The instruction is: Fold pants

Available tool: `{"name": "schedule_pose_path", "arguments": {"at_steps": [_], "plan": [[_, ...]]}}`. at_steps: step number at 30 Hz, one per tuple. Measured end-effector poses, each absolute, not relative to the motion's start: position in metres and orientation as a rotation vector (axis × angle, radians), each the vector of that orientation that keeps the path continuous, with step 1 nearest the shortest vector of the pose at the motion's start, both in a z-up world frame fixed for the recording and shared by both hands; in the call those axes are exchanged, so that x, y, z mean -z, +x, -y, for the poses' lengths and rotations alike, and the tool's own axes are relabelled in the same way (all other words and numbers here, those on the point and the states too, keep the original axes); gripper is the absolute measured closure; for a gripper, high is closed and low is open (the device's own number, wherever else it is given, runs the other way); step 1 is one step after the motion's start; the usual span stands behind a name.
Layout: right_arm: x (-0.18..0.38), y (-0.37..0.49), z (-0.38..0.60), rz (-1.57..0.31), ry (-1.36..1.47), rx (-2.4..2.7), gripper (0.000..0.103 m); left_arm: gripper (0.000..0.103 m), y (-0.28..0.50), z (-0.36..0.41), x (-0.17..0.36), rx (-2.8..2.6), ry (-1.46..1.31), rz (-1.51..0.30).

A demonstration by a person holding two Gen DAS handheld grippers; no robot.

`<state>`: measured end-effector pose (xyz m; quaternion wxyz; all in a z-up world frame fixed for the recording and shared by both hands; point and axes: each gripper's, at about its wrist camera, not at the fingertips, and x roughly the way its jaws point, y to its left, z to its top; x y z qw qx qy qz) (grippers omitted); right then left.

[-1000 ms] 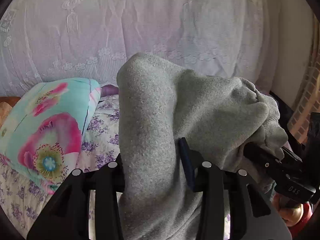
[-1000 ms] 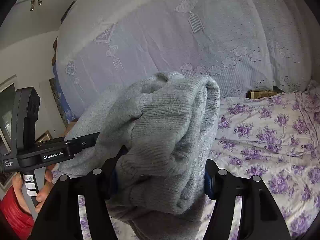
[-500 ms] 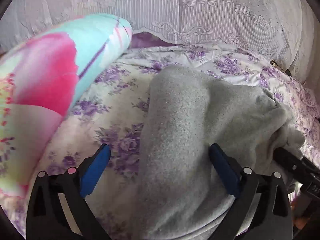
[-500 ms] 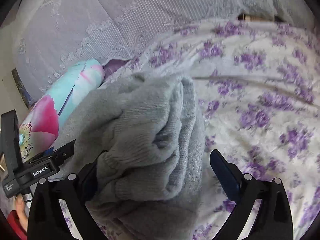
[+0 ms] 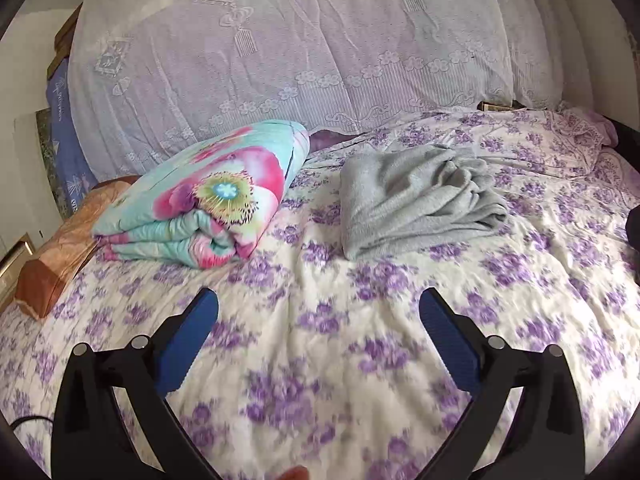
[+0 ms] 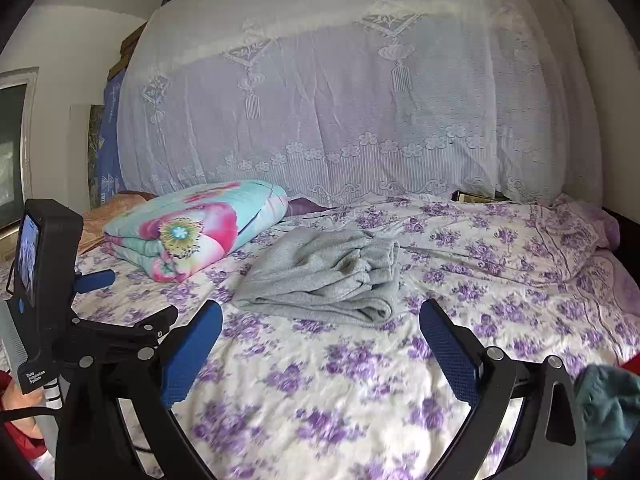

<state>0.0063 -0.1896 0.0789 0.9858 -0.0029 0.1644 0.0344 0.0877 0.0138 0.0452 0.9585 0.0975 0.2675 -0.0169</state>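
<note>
Lying folded on the purple-flowered bedsheet, well ahead of both tongs and touching neither: grey pants, a loose rectangular bundle with rumpled layers bunching along its right side.

Left gripper: gaping wide, blue-padded fingers spread far apart, holding nothing, hovering over bare sheet. Pants sitting beyond and slightly right of its centre line.

Right gripper: likewise spread wide and empty, blue pads flanking open sheet. Pants sitting straight ahead, just beyond the fingertips, near edge showing stacked folds.

Resting left of the pants and ahead-left of both tongs: folded floral quilt, turquoise with pink blooms, near the pants but apart from them. Further left of the quilt: orange-brown cushion at the bed edge.

Hanging behind everything, across the far side of the bed: white lace curtain with embroidered flowers along its hem.

Showing at the left margin of the right wrist view: body of the left device, black with a small lit screen, gripped from below by a hand whose detail is mostly hidden. Showing at the lower right margin of the same view: teal cloth, partly cut off by the lens edge.
</note>
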Motion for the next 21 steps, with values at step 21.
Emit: {"name": "schedule_pose_path", "arguments": {"at_steps": [21], "plan": [[-0.032,0.0,0.196,-0.377,0.082,0.027,0.004,0.005,0.077,-0.018,-0.011,0.027,0.009,-0.614]]}}
